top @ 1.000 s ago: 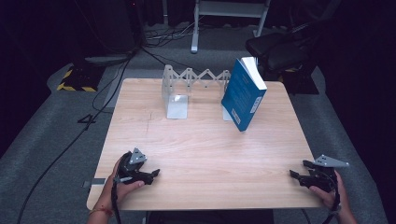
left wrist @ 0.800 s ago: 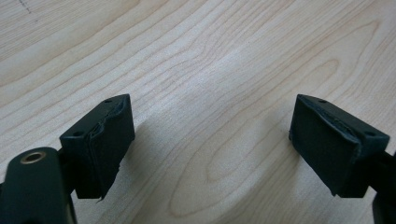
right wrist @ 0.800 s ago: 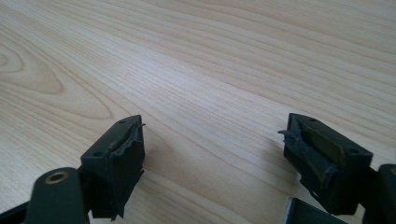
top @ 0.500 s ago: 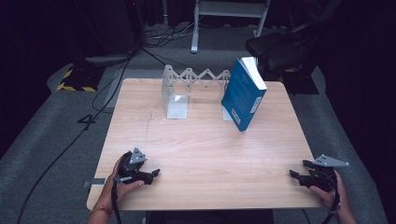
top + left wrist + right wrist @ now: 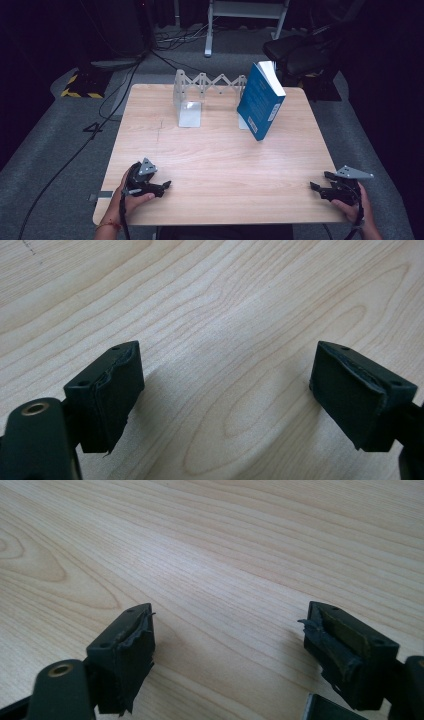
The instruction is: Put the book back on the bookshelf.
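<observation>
While both grippers rest with fingers spread wide and empty at the lower corners of the tabletop (image 5: 215, 150), the blue book (image 5: 260, 101) is seen tilted against the bookend rack (image 5: 207, 87), upper centre; judged stiff, fairly heavy, best gripped across its spine.

The high view looks forward and down over the whole worktop (image 5: 215, 150). Both gripper views sit close above it, sharing its wood grain.
</observation>
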Demonstrator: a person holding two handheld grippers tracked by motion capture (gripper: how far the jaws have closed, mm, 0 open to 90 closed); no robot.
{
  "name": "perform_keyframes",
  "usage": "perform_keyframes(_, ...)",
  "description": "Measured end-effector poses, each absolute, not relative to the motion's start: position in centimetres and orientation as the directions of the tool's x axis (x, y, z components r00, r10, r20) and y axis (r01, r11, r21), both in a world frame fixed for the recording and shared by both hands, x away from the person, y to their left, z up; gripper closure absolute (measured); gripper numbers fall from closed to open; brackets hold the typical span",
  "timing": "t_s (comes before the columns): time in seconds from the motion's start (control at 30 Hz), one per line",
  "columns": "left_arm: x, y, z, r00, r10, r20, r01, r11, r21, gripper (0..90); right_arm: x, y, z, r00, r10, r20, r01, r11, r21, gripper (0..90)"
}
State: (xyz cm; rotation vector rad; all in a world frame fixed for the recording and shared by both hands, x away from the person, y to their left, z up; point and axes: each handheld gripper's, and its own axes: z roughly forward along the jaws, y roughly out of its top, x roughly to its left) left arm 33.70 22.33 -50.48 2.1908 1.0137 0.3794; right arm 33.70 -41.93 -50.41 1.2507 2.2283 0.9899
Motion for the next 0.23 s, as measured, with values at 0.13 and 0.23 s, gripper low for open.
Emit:
perform_keyframes(0.13, 33.73, 22.35, -50.47, 0.655, 0.756, -0.016, 0.555, -0.466, 0.689, 14.8, 33.70, -41.93, -50.41, -0.520, 0.854, -0.001, 0.572, 0.349, 0.743, 20.5)
perform_keyframes(0.23, 33.72, 22.34, -50.48, 0.654, 0.756, -0.018, 0.555, -0.465, 0.690, 14.8, 33.70, -41.93, -50.41, -0.520, 0.854, 0.000, 0.572, 0.349, 0.743, 20.5)
